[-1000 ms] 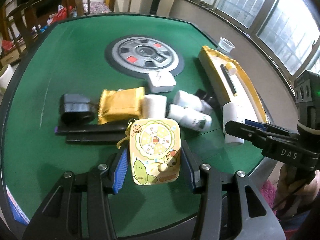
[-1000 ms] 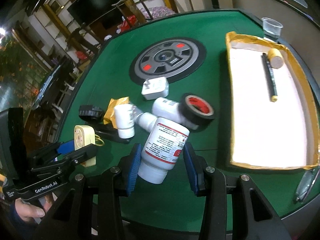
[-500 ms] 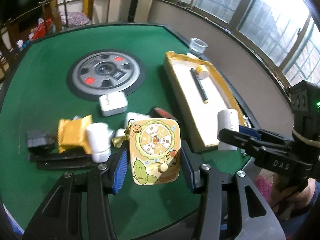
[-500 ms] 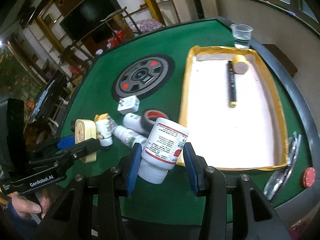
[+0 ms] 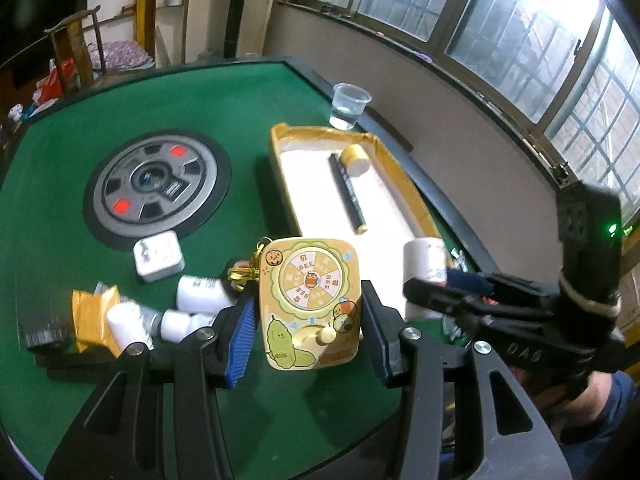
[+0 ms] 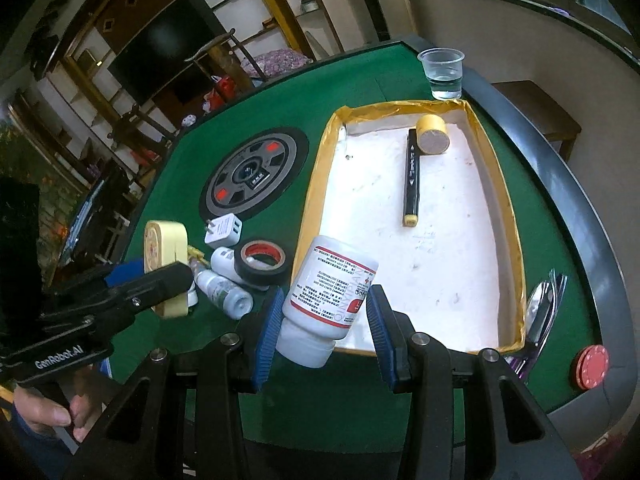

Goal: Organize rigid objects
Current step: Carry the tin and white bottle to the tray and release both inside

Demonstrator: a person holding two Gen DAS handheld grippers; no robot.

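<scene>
My left gripper (image 5: 308,336) is shut on a flat yellow toy tin (image 5: 309,300) with a spinner wheel and a gold key clasp, held above the green table near the tray's near-left corner. My right gripper (image 6: 322,320) is shut on a white pill bottle (image 6: 330,294) with a red-edged label, cap end toward me, over the tray's near-left corner. The yellow-rimmed white tray (image 6: 516,240) (image 5: 404,184) holds a black marker (image 6: 411,176) and a small gold-topped jar (image 6: 432,136). In the right wrist view the left gripper (image 6: 132,280) and the toy tin (image 6: 166,256) appear at left.
On the felt lie a white charger (image 5: 158,256), small white bottles (image 5: 200,292), a gold packet (image 5: 94,312), black tape roll (image 6: 262,260) and dark tools. A cup of water (image 6: 442,72) stands beyond the tray. A red chip (image 6: 590,366) and foil wrappers (image 6: 544,308) sit at right.
Both grippers have carried their loads to the right, from above the pile of loose items toward the tray, and risen a little. Neither grip has altered.
</scene>
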